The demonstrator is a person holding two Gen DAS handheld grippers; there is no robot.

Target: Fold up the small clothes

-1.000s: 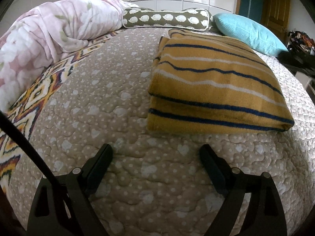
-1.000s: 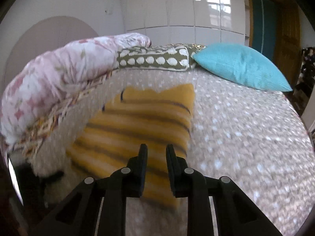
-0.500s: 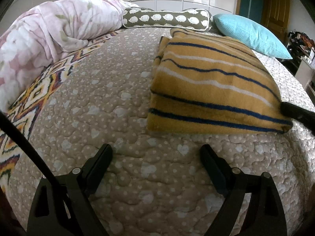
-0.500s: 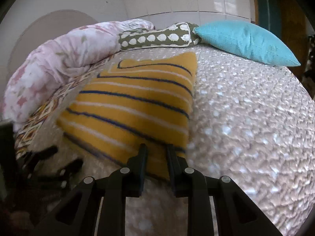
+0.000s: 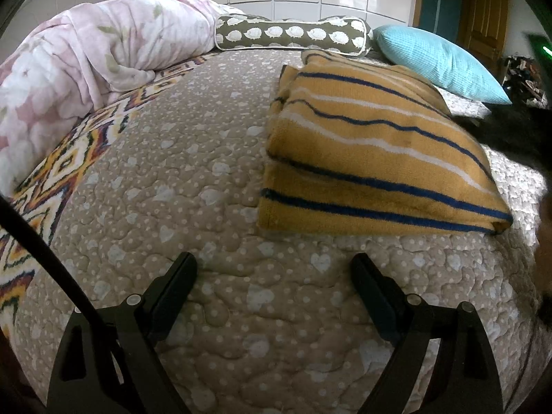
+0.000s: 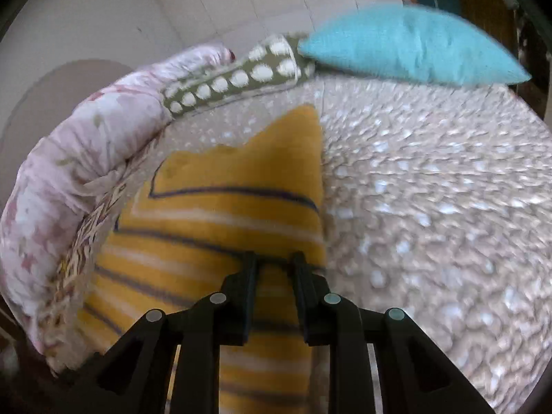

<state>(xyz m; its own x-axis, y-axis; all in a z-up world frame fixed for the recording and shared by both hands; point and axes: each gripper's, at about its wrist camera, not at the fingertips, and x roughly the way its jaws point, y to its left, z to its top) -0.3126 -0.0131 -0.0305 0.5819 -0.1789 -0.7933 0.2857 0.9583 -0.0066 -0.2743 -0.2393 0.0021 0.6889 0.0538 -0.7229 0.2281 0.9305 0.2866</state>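
A folded mustard-yellow garment with blue and white stripes (image 5: 372,158) lies on the quilted bed. My left gripper (image 5: 273,260) hangs wide open over bare quilt just short of the garment's near edge, with nothing between its fingers. In the blurred right wrist view my right gripper (image 6: 274,257) is low over the garment (image 6: 224,214), near its right edge. Its jaws stand narrowly apart and are opening. Yellow cloth shows through the gap, and I see no cloth pinched between the pads.
The beige dotted quilt (image 5: 172,172) covers the bed. A pink floral duvet (image 5: 86,58) is bunched along the left over a zigzag-patterned blanket (image 5: 51,172). At the head lie an olive bolster (image 5: 293,32) and a teal pillow (image 5: 434,62). A dark blurred shape (image 5: 514,131) fills the right edge.
My right gripper has moved forward and down, from the garment's near corner to over its striped top, and rolled. The left gripper has stayed still and open.
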